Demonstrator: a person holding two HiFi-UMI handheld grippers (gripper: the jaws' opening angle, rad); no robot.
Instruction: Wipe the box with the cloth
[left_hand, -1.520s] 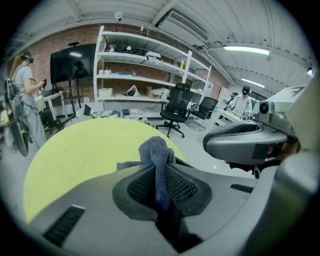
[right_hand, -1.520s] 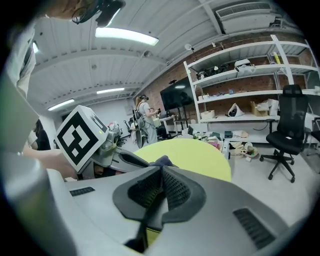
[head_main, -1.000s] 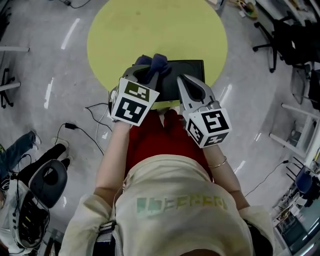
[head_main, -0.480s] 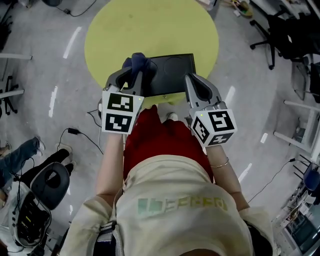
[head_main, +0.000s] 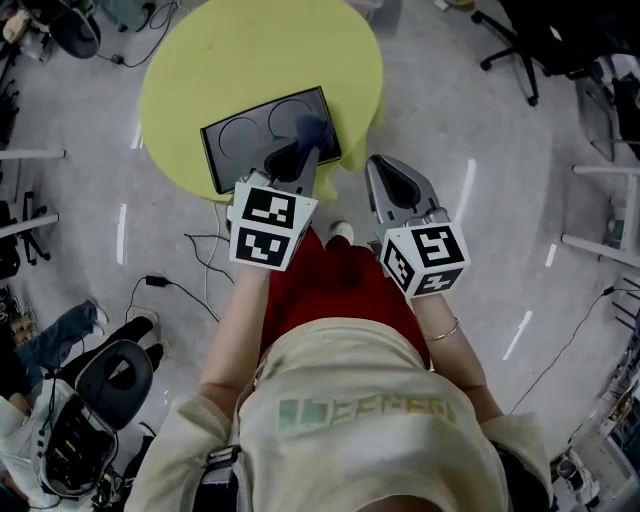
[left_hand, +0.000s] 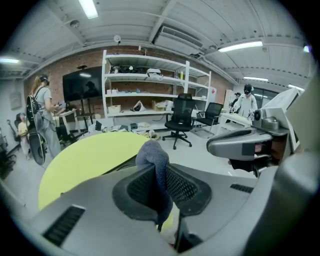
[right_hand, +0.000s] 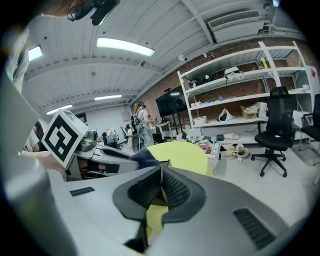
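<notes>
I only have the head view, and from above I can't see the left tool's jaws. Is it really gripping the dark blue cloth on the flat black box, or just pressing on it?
Observer: Gripping. In the left gripper view, the left tool has its jaws shut on the dark blue cloth, with a fold bunched up above them.
Operator: And the right tool, is it holding anything?
Observer: No. The right gripper view shows the right tool with its jaws together and nothing between them.

The yellow table (head_main: 230, 60) lies open beyond the box (head_main: 245, 140).
</notes>
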